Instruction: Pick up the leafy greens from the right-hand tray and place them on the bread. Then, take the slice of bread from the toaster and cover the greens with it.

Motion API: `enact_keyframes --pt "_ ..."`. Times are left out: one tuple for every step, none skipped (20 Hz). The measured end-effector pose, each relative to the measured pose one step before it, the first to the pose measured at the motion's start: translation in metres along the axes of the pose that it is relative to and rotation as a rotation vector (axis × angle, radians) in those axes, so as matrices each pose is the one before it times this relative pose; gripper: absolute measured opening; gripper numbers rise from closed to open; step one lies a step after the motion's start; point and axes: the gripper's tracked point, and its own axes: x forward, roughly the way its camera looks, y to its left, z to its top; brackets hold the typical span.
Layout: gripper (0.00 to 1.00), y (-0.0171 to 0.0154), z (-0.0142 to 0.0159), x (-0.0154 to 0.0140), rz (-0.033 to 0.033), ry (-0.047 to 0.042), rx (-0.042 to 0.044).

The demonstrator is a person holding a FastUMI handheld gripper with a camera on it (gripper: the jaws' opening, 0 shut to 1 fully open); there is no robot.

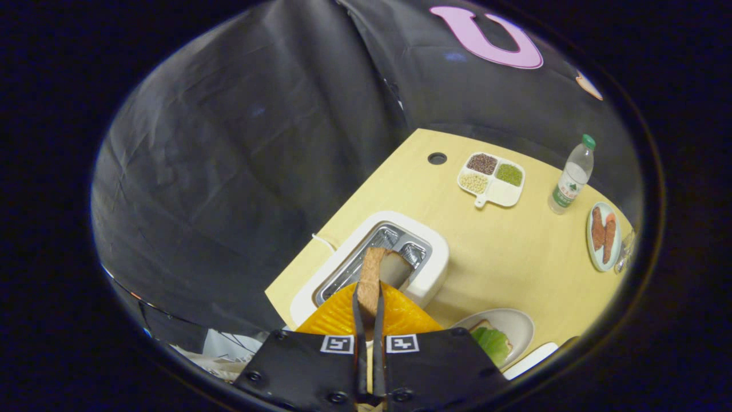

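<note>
We hold the bread slice (370, 278) over the toaster (374, 260).
Gripper (369, 303) fingers clamp it at lower centre; a thin edge grip could slip before the greens (493, 342) at lower right.

No text is readable; the bottle (572, 174) label is too small.

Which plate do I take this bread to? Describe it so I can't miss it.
On the table, just right of the white toaster, sits a pale plate. It alone carries greens on bread; the hand-held gripper is shut on the slice.
</note>
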Motion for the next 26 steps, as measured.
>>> enact_keyframes --pt "0.07 -0.00313 0.00014 -0.00455 0.00335 -0.01003 0.0157" --pt "0.07 -0.00201 0.00084 -0.00458 0.00325 -0.00722 0.00998" --pt "0.07 -0.00411 -0.00059 -0.00428 0.00227 -0.00768 0.01138" --pt "0.07 -0.00249 -0.00067 -0.00356 0.00139 -0.00655 0.00823" --pt "0.07 -0.00373 0.00027 -0.00367 0.00169 -0.00587 0.00989" --pt "0.07 -0.00225 -0.00045 -0.00375 0.00239 -0.00423 0.01164" --pt "0.07 -0.0033 0.00075 -0.00432 0.00115 -0.00846 0.00808" --pt "0.07 -0.00323 0.00112 -0.00457 0.00283 -0.00658 0.00779" --pt "0.07 -0.00153 -0.00075 -0.00373 0.00796 -0.00743 0.00973" --pt "0.07 -0.00016 0.0002 -0.00431 0.01399 -0.00723 0.01449" --pt "0.07 -0.00109 0.00139 -0.00434 0.0092 -0.01191 0.01587" --pt "0.07 -0.00341 0.00161 -0.00383 0.00225 -0.00784 0.00667" --pt "0.07 -0.00201 -0.00157 -0.00707 0.00898 -0.00241 0.00847" --pt "0.07 -0.00258 -0.00114 -0.0033 0.0033 -0.00526 0.00916" --pt "0.06 -0.00271 -0.00213 -0.00396 0.00342 -0.00549 0.00868" --pt "0.06 -0.00366 -0.00023 -0.00308 0.00485 -0.00781 0.01282" --pt "0.06 -0.0045 -0.00209 -0.00165 0.0036 -0.00653 0.01192" --pt "0.06 -0.00434 -0.00073 -0.00345 0.00297 -0.00601 0.01008" --pt "0.06 -0.0039 -0.0002 -0.00356 0.00334 -0.00595 0.01189" --pt "0.06 -0.00385 -0.0008 -0.00364 0.00072 -0.0067 0.00992" --pt "0.06 -0.00777 -0.00213 -0.00454 -0.01068 -0.00477 0.00231" --pt "0.06 -0.00798 -0.00158 -0.00357 -0.0131 -0.00362 -0.00093" --pt "0.06 -0.00537 -0.00291 -0.00362 -0.0033 -0.00257 0.01033" --pt "0.06 -0.00389 -0.00447 -0.00309 0.00175 0.00277 0.01774" --pt "0.06 -0.00821 -0.00393 -0.00206 -0.00742 -0.00073 0.01155" --pt "0.06 -0.00829 -0.00335 -0.00142 -0.01409 -0.00208 0.00605"
